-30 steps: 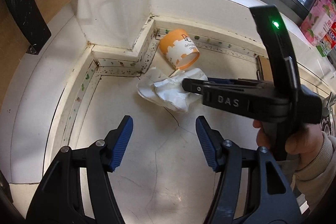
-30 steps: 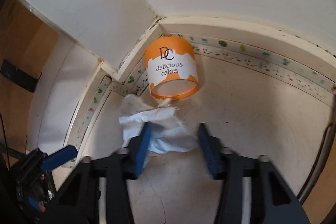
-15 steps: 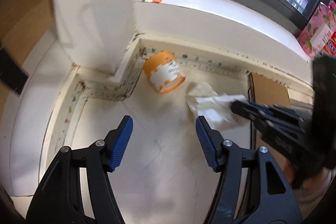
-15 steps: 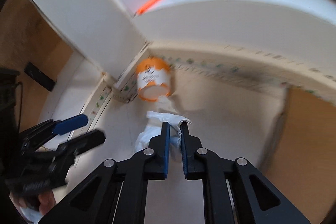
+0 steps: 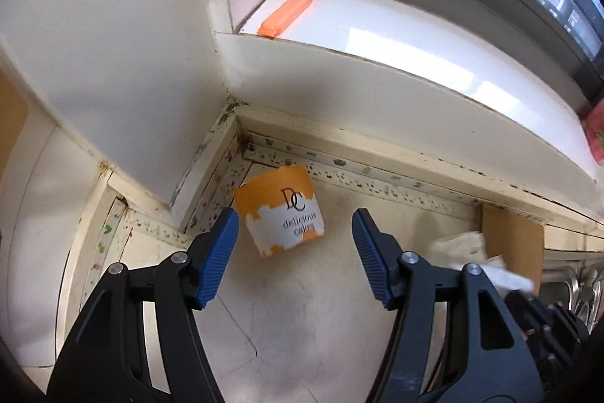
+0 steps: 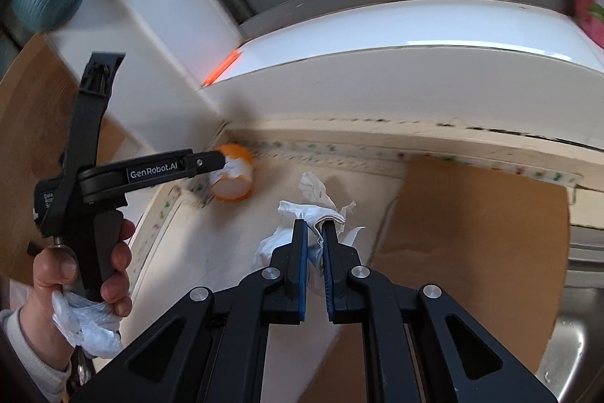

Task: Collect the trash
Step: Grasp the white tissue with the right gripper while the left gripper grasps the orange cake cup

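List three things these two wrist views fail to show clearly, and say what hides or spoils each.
- Paper cup: in the right wrist view, blurred and partly covered by the left gripper, so its print is unreadable.
- Crumpled paper: in the left wrist view, blurred and half hidden behind that gripper's own finger.
- Orange object on the sill: right wrist view shows only a smear; what it is stays unclear.

Cup [image 5: 281,217] reads "DC delicious cakes"; left hand-held gripper [image 6: 226,159] reads "GenRobot.AI".
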The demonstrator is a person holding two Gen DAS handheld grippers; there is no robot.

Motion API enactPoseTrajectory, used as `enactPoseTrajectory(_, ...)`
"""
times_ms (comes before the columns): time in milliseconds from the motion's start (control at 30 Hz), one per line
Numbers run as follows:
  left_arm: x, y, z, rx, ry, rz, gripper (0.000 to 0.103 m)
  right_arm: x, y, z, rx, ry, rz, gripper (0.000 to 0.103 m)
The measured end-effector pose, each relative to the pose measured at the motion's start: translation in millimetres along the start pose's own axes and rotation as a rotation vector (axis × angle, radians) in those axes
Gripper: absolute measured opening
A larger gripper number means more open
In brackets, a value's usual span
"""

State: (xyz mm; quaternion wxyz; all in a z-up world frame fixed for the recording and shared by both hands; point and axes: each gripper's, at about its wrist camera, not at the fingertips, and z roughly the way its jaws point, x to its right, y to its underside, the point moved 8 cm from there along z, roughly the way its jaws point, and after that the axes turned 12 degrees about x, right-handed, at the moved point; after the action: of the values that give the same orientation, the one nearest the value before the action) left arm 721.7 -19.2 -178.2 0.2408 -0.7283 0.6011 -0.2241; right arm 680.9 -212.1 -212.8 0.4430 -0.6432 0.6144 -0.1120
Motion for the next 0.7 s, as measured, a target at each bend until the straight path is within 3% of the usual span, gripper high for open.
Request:
enactPoseTrajectory(200,-2,5,26,-0.025,-0.034,0.004,0.059,23,-12,-5,0.101,0.076,0.078,0.007)
enactPoseTrajectory(300,-4,6,36,-0.025,-0.04,-0.005,0.049,28,-15,-7,0.133,0.093,0.103,0.007)
enactPoseTrajectory(700,8,14,27,0.03,-0.023,0.015,0.043,42,-12,3,0.143,0.144,0.139,0.007)
